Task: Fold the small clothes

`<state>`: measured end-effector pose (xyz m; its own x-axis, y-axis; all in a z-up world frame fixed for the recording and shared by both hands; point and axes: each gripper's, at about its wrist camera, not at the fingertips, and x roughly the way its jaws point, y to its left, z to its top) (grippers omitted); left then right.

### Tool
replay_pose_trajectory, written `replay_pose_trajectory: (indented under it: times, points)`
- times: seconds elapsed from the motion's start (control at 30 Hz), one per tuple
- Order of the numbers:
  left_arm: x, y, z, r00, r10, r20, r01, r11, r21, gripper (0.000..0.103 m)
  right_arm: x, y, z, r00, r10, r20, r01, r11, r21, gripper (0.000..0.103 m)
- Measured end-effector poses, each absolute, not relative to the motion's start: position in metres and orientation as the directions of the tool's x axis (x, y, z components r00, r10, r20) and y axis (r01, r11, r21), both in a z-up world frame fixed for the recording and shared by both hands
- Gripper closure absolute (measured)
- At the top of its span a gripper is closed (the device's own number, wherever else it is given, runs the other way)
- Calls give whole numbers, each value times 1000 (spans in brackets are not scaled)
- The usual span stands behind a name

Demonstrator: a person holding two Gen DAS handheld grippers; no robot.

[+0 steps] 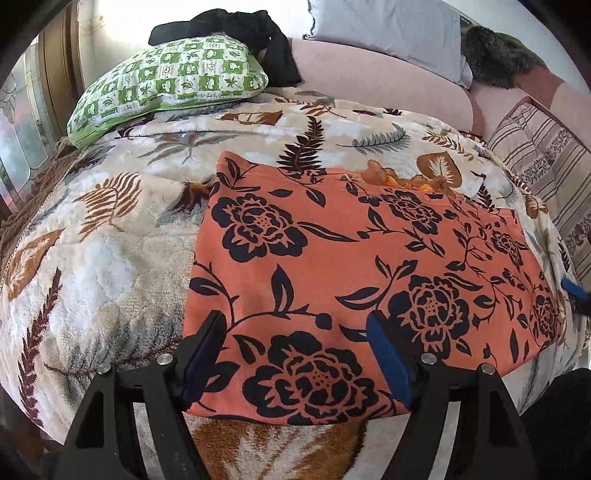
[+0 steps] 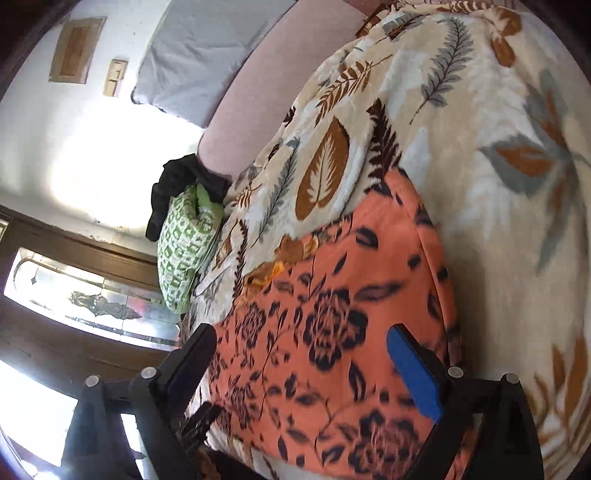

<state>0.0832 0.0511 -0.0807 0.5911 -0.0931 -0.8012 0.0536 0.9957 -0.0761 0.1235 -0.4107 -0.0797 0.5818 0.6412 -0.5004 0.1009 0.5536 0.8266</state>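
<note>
An orange garment with dark floral print (image 1: 351,266) lies flat on a leaf-patterned blanket (image 1: 110,229) on the bed. A lace trim (image 1: 406,177) shows at its far edge. My left gripper (image 1: 295,354) is open, its jaws spread wide just above the garment's near edge, holding nothing. In the right wrist view the same garment (image 2: 332,332) lies below my right gripper (image 2: 303,373), which is open over the garment's side edge. The right gripper's blue pad tip (image 1: 574,288) shows at the garment's right edge in the left wrist view.
A green checked pillow (image 1: 170,81) with a black cloth (image 1: 236,29) on it lies at the far left. A pink bolster (image 1: 369,81), a grey pillow (image 1: 388,33) and a striped cushion (image 1: 546,166) line the back and right. A window (image 2: 92,295) is beside the bed.
</note>
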Motion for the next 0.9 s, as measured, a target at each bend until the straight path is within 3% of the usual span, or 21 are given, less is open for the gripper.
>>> replay_pose_trajectory:
  times: [0.1, 0.2, 0.33, 0.43, 0.5, 0.53, 0.57, 0.6, 0.73, 0.83, 0.9]
  points:
    - [79, 48, -73, 598, -117, -793, 57, 993, -104, 25, 61, -403, -99, 599, 664, -446, 158, 448, 880, 8]
    - [76, 38, -67, 601, -154, -784, 77, 988, -134, 25, 28, -401, -136, 611, 652, -449, 262, 368, 892, 7]
    - [77, 22, -64, 601, -162, -783, 101, 987, -127, 25, 29, -412, -170, 662, 606, -442, 373, 244, 895, 8]
    - [80, 13, -67, 594, -169, -787, 101, 986, -135, 25, 41, -421, -163, 712, 545, -443, 346, 276, 897, 8]
    - [82, 6, -71, 586, -168, -793, 111, 986, -127, 25, 45, -429, -171, 723, 520, -455, 391, 235, 890, 15]
    - [83, 2, -72, 584, -163, -795, 115, 986, -118, 25, 46, -433, -173, 720, 506, -475, 413, 237, 879, 36]
    - [85, -2, -73, 582, -158, -798, 120, 987, -108, 25, 48, -435, -172, 711, 502, -493, 422, 257, 869, 83]
    - [86, -5, -74, 582, -155, -799, 127, 987, -99, 25, 50, -434, -169, 702, 504, -503, 421, 275, 864, 95]
    - [89, -12, -77, 626, -127, -769, 127, 990, -60, 24, 49, -411, -123, 684, 424, -593, 339, 535, 774, 95]
    - [103, -23, -107, 551, -57, -832, 141, 990, 26, 24, 58, -411, -153, 552, 425, -717, 404, 616, 676, 86]
    - [99, -27, -109, 585, -37, -810, 157, 985, 68, 22, 52, -420, -153, 580, 457, -674, 405, 557, 725, 82]
